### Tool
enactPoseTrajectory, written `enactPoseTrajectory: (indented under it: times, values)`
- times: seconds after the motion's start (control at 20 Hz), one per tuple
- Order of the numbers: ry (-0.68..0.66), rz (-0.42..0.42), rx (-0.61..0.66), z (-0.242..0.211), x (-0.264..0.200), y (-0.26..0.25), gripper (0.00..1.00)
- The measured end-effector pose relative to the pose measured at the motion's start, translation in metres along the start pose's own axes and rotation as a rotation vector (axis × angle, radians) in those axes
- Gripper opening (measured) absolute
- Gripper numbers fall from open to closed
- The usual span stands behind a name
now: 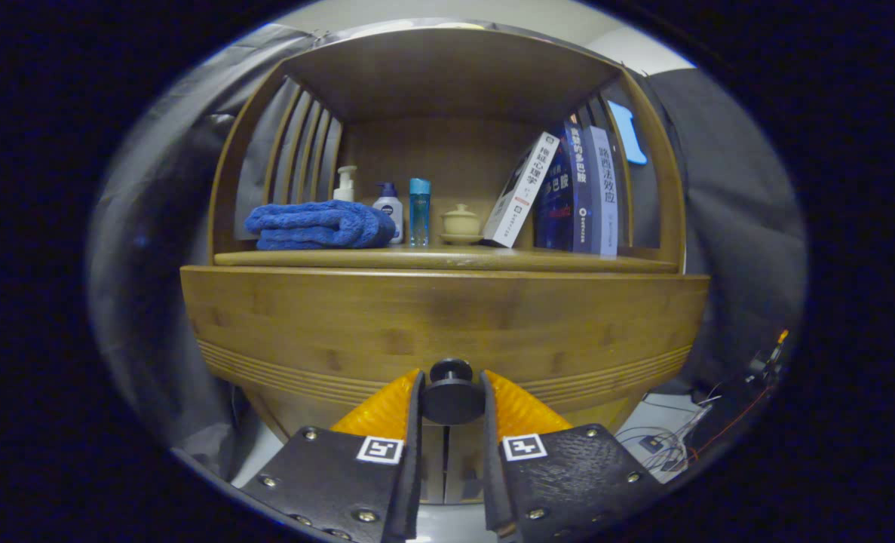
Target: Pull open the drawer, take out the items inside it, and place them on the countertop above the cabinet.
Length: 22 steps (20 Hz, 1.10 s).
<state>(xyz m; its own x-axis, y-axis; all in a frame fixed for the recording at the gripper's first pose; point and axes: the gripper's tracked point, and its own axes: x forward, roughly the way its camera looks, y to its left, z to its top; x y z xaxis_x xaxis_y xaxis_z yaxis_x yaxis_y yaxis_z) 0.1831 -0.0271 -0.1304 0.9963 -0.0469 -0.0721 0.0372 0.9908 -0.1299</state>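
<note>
My gripper (452, 383) sat at the bottom centre of the frame. It had two broad, grainy plates, each studded with shiny round screws along its edges, and each carried a square black-and-white marker tag near its inner top corner. Ribbed fingers (387, 411) rose from them, both pressing the drawer knob (451, 403).

My gripper (451, 392) pinches a black knob (451, 394) on the grooved brown wooden drawer (304, 324); blue towel (315, 225) above
</note>
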Motion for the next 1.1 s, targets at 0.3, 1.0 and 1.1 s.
enactPoseTrajectory:
  times: [0.3,1.0,1.1]
  values:
    - [0.002,0.013,-0.045,-0.010,-0.065,-0.002,0.34]
    - [0.026,0.025,-0.044,-0.029,-0.138,-0.004,0.34]
    - [-0.014,0.057,-0.040,-0.023,-0.168,0.001,0.25]
